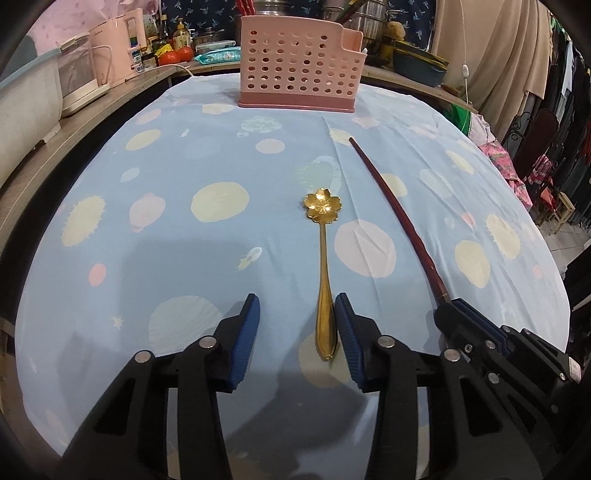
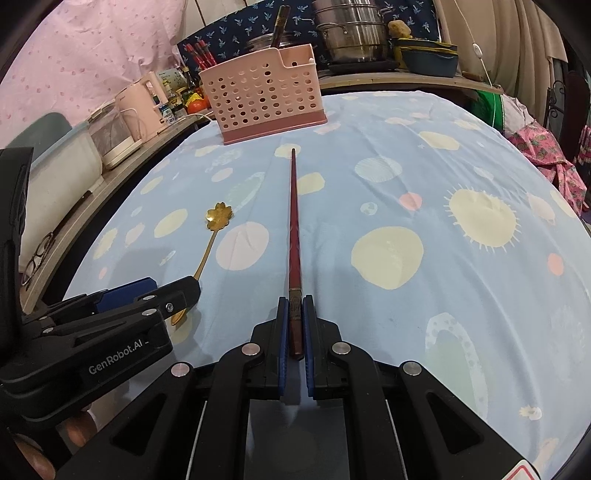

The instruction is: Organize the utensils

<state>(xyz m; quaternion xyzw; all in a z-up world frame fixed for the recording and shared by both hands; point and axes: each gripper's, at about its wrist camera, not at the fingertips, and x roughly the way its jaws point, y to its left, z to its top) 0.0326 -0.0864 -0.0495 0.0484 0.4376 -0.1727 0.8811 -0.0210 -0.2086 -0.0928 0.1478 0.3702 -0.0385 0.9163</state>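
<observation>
A gold spoon (image 1: 323,266) with a flower-shaped bowl lies on the blue spotted tablecloth (image 1: 184,240), handle toward me. My left gripper (image 1: 297,299) straddles the handle end. Its right pad (image 1: 345,325) is against the handle and the left pad stands well clear, so it is open. My right gripper (image 2: 295,300) is shut on the thick end of a dark red chopstick (image 2: 294,221), which lies along the cloth pointing at the pink perforated utensil holder (image 2: 258,99). The holder (image 1: 295,66) stands upright at the table's far edge. The spoon (image 2: 218,218) lies left of the chopstick.
A wooden counter (image 1: 92,122) runs along the left with a pink kettle (image 2: 144,107) and white appliances. Eyeglasses (image 2: 37,258) rest on it. Steel pots (image 2: 351,33) and dishes stand behind the holder. Clothes hang at the right (image 1: 546,177).
</observation>
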